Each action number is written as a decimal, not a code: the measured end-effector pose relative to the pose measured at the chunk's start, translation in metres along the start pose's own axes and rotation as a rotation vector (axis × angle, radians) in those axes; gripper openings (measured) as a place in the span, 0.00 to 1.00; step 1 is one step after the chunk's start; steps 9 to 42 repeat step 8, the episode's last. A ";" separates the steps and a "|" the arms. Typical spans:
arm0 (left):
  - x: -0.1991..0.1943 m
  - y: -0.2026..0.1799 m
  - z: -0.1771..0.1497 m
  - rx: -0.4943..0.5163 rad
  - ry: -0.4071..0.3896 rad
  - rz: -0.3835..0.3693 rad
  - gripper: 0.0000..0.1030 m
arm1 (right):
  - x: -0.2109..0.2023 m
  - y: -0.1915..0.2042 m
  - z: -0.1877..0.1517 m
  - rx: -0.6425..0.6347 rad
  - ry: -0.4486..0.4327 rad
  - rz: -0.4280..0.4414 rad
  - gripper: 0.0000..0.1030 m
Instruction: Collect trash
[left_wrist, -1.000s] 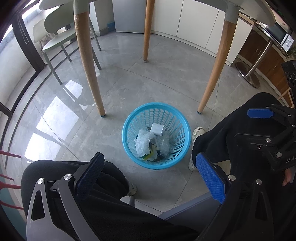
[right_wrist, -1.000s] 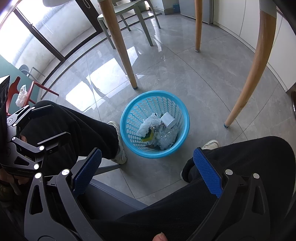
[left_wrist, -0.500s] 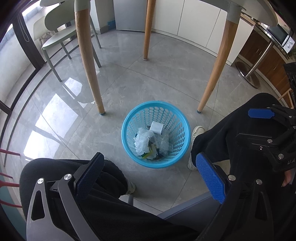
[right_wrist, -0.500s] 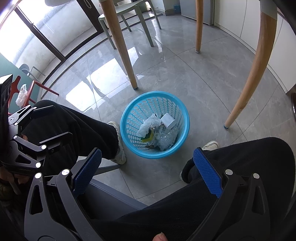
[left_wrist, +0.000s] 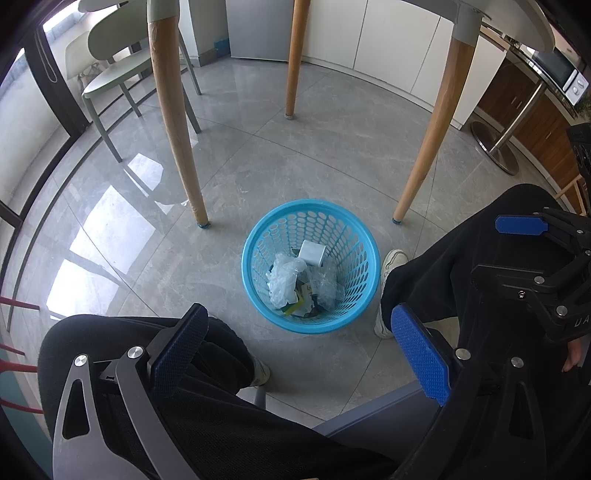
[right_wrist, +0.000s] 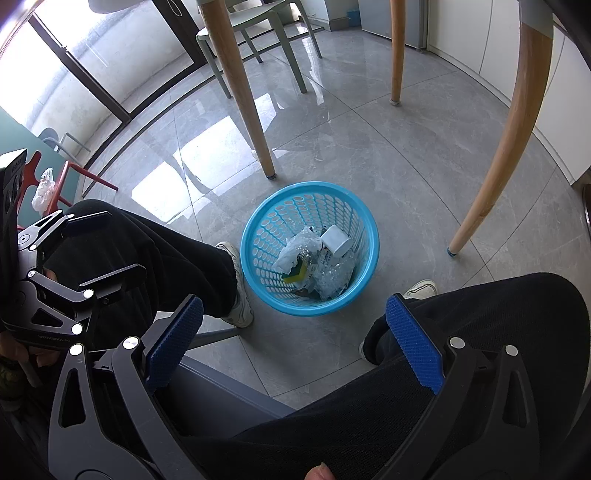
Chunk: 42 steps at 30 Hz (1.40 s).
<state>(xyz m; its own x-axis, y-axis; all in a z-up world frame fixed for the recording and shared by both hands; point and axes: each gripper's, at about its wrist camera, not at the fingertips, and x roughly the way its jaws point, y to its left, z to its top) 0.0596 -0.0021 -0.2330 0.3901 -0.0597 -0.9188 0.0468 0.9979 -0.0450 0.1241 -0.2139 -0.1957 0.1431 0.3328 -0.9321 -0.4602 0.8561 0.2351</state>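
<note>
A round blue perforated trash basket (left_wrist: 258, 240) stands on the grey tile floor between the person's feet; it also shows in the right wrist view (right_wrist: 258, 236). Inside lie crumpled clear plastic (left_wrist: 284, 275), a small white box (left_wrist: 312, 253) and a yellow scrap (right_wrist: 295, 275). My left gripper (left_wrist: 299, 354) is open and empty, held above the knees on the near side of the basket. My right gripper (right_wrist: 291, 336) is open and empty, held likewise. Each gripper shows at the edge of the other's view.
The person's black-trousered legs (left_wrist: 480, 258) and white shoes (left_wrist: 393, 258) flank the basket. Wooden table legs (left_wrist: 173, 122) stand just beyond it. A pale green chair (left_wrist: 122, 74) is at far left, white cabinets (left_wrist: 388, 37) at the back, a red chair frame (right_wrist: 66, 177) at left.
Almost nothing has moved. Both grippers stay open above the knees, and the basket has drifted only slightly in the views.
</note>
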 end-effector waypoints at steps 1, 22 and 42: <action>0.001 -0.001 -0.001 0.000 0.002 0.000 0.94 | 0.000 0.000 0.000 0.000 0.000 0.000 0.92; 0.003 -0.001 -0.003 -0.003 0.011 -0.006 0.94 | 0.000 0.000 0.000 0.000 0.000 0.000 0.92; 0.003 -0.001 -0.003 -0.003 0.011 -0.006 0.94 | 0.000 0.000 0.000 0.000 0.000 0.000 0.92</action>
